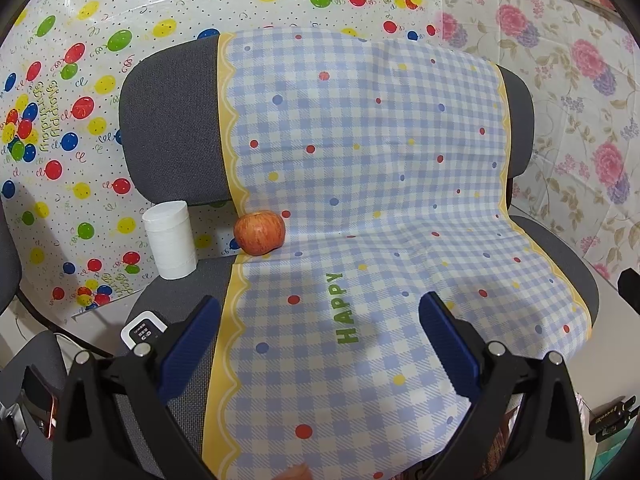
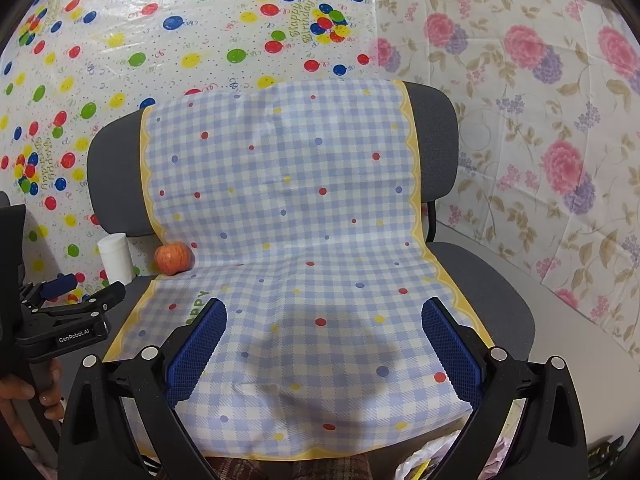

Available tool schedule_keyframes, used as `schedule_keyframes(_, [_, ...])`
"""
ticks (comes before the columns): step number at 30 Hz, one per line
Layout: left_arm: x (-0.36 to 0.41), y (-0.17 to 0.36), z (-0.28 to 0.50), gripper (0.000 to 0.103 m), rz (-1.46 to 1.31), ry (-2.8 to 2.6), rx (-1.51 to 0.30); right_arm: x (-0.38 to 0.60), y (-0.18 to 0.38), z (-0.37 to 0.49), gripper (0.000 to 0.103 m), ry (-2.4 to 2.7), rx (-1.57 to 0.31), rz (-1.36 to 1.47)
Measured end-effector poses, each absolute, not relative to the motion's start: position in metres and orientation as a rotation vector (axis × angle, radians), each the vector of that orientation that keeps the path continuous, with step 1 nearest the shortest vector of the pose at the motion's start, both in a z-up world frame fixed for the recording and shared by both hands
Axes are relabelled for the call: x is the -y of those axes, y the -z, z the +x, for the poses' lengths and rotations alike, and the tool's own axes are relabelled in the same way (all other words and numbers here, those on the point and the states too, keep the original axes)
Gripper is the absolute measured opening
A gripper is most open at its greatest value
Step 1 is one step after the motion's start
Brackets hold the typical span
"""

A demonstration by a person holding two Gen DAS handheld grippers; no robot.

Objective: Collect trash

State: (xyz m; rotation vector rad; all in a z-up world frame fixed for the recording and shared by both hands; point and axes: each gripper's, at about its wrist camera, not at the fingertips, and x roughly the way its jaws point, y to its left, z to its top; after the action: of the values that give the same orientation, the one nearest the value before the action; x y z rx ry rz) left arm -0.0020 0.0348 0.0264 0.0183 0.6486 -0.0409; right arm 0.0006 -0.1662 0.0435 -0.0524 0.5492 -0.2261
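Two tools, left (image 1: 320, 320) and right (image 2: 324, 320), hover wide open, holding nothing; best swing left toward roll (image 1: 170, 240) beside apple (image 1: 260, 238), approaching squarely.

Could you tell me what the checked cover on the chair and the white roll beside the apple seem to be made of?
The checked cover looks like thin plastic or coated paper sheet: smooth, faintly glossy, with soft creases and a printed pattern. The white roll looks like matte tissue paper, probably a toilet roll, with faint wound layers showing; the fisheye blur leaves that open.
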Motion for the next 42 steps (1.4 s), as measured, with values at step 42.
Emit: schedule_keyframes(42, [-0.0275, -0.0214, -0.006, 0.096, 0.025, 0.06, -0.63, 0.1655, -0.038, 0.0032, 0.097, 0.233, -0.559, -0.05])
